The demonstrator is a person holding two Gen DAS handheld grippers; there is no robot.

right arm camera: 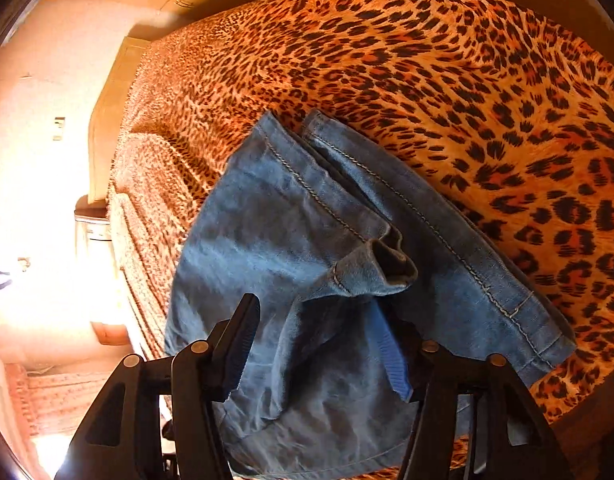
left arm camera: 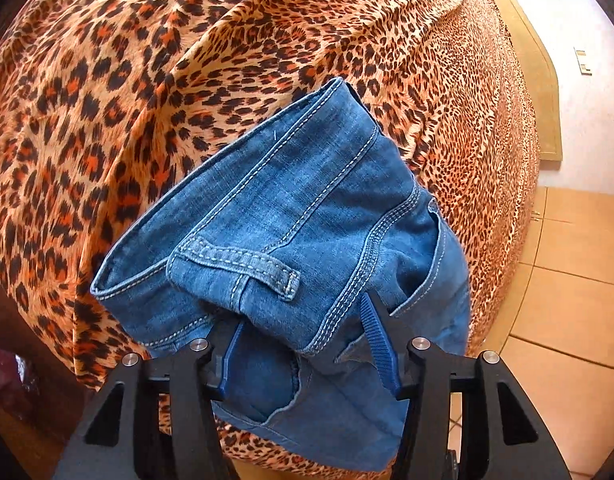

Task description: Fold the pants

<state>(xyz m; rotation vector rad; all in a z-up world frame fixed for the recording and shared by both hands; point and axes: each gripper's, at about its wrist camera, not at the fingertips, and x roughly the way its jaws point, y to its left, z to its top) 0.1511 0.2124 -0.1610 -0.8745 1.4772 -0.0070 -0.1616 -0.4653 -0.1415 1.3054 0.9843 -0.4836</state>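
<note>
Blue denim pants lie on a leopard-print bedspread. In the left wrist view I see the waistband end (left arm camera: 275,232) with a belt loop and a back pocket. My left gripper (left arm camera: 303,344) stands open, its blue-padded fingers on either side of the bunched waistband. In the right wrist view I see the leg hems (right arm camera: 347,224), one cuff folded over and gaping. My right gripper (right arm camera: 319,348) stands open with the denim between its fingers. Neither pair of pads presses the cloth.
The leopard-print bedspread (left arm camera: 187,80) covers the whole bed (right arm camera: 467,80). Tiled floor (left arm camera: 567,280) lies past the bed's right edge. A wooden headboard panel (left arm camera: 535,80) and pale wall with a switch stand beyond. A bright glare fills the left of the right wrist view.
</note>
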